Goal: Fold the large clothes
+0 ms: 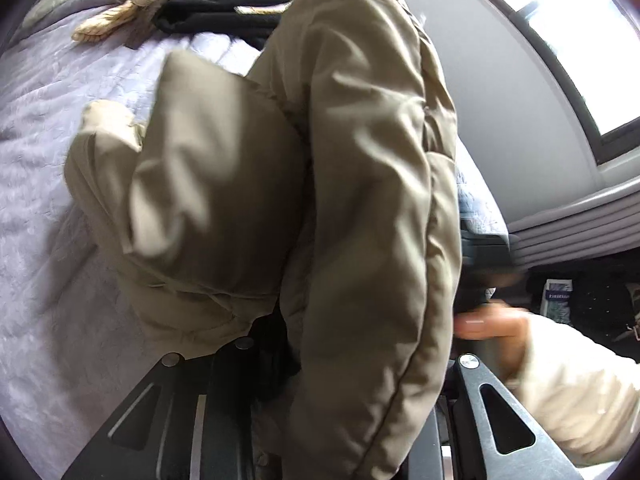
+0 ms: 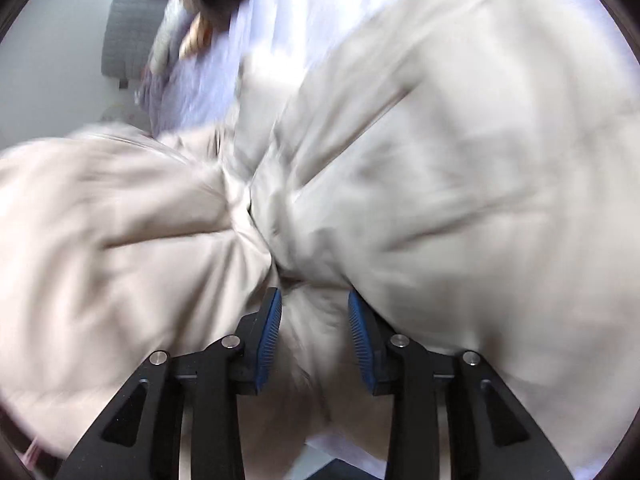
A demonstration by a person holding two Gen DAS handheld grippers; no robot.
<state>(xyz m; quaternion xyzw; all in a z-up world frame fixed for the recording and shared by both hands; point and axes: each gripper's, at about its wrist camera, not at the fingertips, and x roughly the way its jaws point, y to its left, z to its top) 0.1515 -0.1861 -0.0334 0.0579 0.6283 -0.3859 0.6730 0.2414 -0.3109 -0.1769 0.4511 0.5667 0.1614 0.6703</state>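
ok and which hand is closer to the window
Right, probably. The right hand is on the window side of the khaki jacket. The left tongs sit further over, under the draped jacket, toward the bed.

A bulky padded jacket (image 1: 360, 208) in olive-beige, smooth-shelled and seamed, hangs bunched and raised above a pale lilac quilted bedspread in the left wrist view, one puffy section folded out to the left and its long piped edge running down the right. In the blurred right wrist view the same garment (image 2: 440, 160) looks pale cream, gathered into a tight pucker from which creases fan outward, its bulk spread across the bed
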